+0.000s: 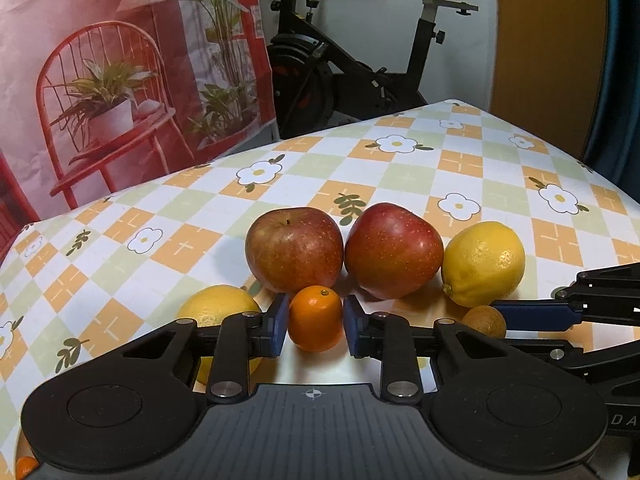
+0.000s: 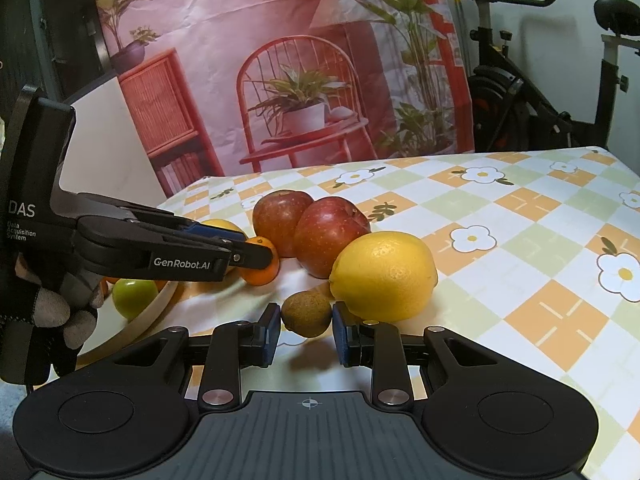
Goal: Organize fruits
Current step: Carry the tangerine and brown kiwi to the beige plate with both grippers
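A small orange [image 1: 316, 320] rests on the flowered tablecloth, and my left gripper [image 1: 316, 334] is shut on it, a blue pad against each side. My right gripper [image 2: 307, 332] is shut on a small brown fruit [image 2: 307, 314] that sits just in front of a lemon [image 2: 384, 276]. Two red apples [image 1: 294, 254] [image 1: 394, 250] stand side by side behind the orange. A second lemon [image 1: 218, 306] lies to its left, partly hidden by my left finger. In the right wrist view the left gripper [image 2: 264, 256] reaches in from the left, held by a gloved hand [image 2: 60, 312].
A round wooden-rimmed plate [image 2: 160, 308] at the left holds a green fruit [image 2: 134, 292]. The table [image 2: 540, 220] stretches away to the right. A printed backdrop [image 2: 280, 60] and an exercise bike [image 1: 360, 72] stand behind the table's far edge.
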`<state>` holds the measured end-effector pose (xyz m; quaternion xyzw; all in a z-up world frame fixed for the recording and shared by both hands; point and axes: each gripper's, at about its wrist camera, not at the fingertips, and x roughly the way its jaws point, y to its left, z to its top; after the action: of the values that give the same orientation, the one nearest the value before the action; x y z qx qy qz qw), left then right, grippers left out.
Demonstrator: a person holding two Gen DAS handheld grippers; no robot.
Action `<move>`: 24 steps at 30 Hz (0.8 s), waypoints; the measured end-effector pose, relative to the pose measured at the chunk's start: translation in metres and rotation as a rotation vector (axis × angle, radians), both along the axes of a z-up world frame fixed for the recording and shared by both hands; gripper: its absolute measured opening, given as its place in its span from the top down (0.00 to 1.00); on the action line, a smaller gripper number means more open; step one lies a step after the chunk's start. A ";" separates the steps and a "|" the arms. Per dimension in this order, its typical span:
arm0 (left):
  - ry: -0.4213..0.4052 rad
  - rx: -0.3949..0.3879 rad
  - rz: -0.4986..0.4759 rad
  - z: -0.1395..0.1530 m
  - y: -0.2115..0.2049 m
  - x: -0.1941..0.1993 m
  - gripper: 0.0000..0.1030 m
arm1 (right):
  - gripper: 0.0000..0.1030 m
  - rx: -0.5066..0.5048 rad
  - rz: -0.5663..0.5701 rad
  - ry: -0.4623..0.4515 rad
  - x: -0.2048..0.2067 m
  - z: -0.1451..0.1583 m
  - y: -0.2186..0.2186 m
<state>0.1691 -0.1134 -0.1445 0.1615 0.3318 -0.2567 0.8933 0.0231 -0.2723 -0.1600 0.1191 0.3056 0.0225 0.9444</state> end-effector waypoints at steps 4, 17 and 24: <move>0.003 -0.008 0.002 0.001 0.002 -0.003 0.70 | 0.75 -0.001 0.001 -0.001 0.000 0.000 0.000; -0.020 -0.075 0.011 0.019 0.020 -0.028 0.70 | 0.75 -0.002 0.001 -0.005 0.000 0.000 0.000; -0.039 -0.115 0.065 0.032 0.046 -0.043 0.70 | 0.75 -0.015 0.006 0.000 0.001 0.001 0.002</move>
<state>0.1259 -0.0671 -0.1126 0.1042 0.3042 -0.2430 0.9152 0.0241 -0.2706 -0.1589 0.1109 0.3061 0.0229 0.9452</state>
